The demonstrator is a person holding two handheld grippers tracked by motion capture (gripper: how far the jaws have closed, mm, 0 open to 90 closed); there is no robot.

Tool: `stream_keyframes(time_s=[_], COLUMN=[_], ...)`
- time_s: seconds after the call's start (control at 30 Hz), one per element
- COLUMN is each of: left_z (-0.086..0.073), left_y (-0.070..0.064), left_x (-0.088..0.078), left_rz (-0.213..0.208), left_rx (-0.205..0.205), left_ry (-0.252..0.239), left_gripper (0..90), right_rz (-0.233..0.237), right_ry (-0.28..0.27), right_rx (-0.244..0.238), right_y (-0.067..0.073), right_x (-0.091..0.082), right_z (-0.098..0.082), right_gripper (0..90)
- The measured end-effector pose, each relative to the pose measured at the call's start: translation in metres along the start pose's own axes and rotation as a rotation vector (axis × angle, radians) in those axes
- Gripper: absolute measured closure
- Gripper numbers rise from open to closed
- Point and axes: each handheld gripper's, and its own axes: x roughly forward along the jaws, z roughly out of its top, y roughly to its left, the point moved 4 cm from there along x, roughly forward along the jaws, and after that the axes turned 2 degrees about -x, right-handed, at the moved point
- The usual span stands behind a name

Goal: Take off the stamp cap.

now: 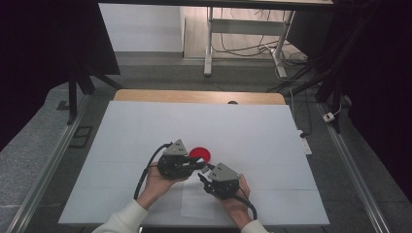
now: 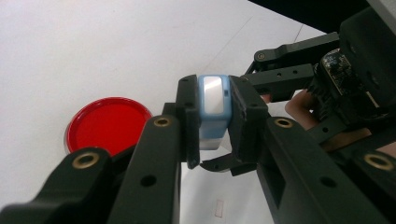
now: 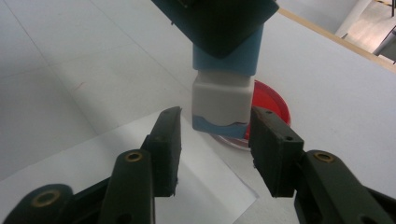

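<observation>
Nearest the table's [image 1: 126, 126] front edge, a loose white sheet of paper [image 1: 197, 204] lies flat on the white cover, just behind the person's two hands. Above it the right gripper [image 1: 204, 175] points toward the table's middle. Its fingers [image 3: 166, 140] stand partly open on either side of the white lower end of a small blue-and-white box [image 3: 224, 100]; a clear gap shows on the one side, while the other finger sits just beside the box, and contact there cannot be told. No firm grip shows.

The left gripper [image 1: 198, 163], just beyond and to the left, holds the box by its blue upper part. Its fingers [image 2: 189, 121] are clamped on the two flanks of the box [image 2: 214, 105], pads pressing on it, so the box hangs above the table, upright in the right gripper view, with its pale window facing the left gripper's camera. The box is thus off the surface, near the middle of the table, between the two grippers.

Just behind the box a round red dish [image 1: 200, 154] rests flat on the table, well apart from every edge. At the far edge a strip of bare wood [image 1: 194, 96] shows beyond the white cover.
</observation>
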Motion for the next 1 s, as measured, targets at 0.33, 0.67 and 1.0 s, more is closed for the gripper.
stream_keyframes(time_s=[0.33,0.67,1.0], left_z=[-0.0004,-0.0002,0.0001], left_y=[-0.0001,-0.0006,-0.0013], left_x=[0.0019,0.0017,0.0017], left_rz=[-0.003,0.005,0.000], left_rx=[-0.002,0.001,0.003], left_ry=[0.003,-0.001,-0.005], left_gripper=[75.3,75.5,75.6], right_rz=[-0.017,-0.028,-0.030], right_ry=[0.009,0.009,0.013], right_rx=[-0.007,-0.005,-0.001], right_y=[-0.0001,-0.0001,0.0001], right_x=[0.0010,0.0018,0.0027], right_z=[0.0002,0.0006,0.0005], right_gripper=[60.9,62.7,62.8])
